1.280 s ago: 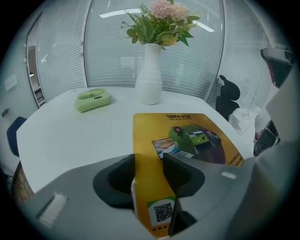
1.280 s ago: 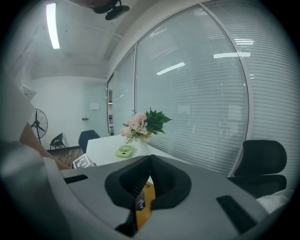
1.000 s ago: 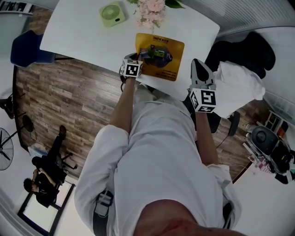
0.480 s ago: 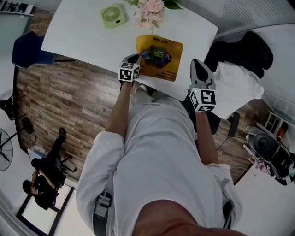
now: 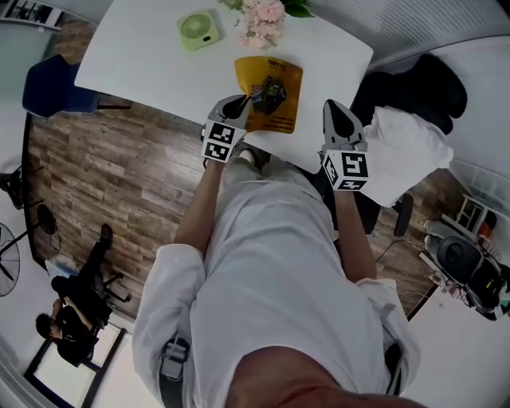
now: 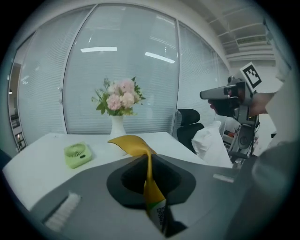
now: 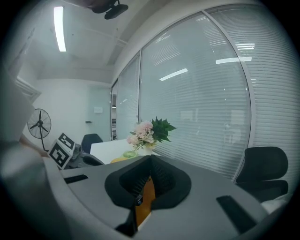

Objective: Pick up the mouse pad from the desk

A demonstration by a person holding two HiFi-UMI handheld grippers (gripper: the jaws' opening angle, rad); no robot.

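The yellow mouse pad (image 5: 275, 100) hangs bent above the white desk (image 5: 143, 64), gripped at its near left edge. My left gripper (image 5: 244, 102) is shut on that edge after its jaws just closed further. In the left gripper view the pad (image 6: 132, 143) curls up and away from between the jaws of the left gripper (image 6: 149, 161). My right gripper (image 5: 333, 110) hovers off the desk's right corner, apart from the pad. Its jaws look shut and hold nothing; in the right gripper view (image 7: 149, 161) an orange strip shows low in the narrow gap.
A green fan (image 5: 198, 28) and a vase of pink flowers (image 5: 261, 20) stand at the desk's far side. A black chair draped with white cloth (image 5: 406, 147) is at the right, a blue chair (image 5: 49, 86) at the left. A person (image 5: 76, 311) sits on the floor.
The left gripper has risen with the pad's edge in it. The pad, flat on the desk before, now bends upward and looks narrower. The right gripper has stayed put.
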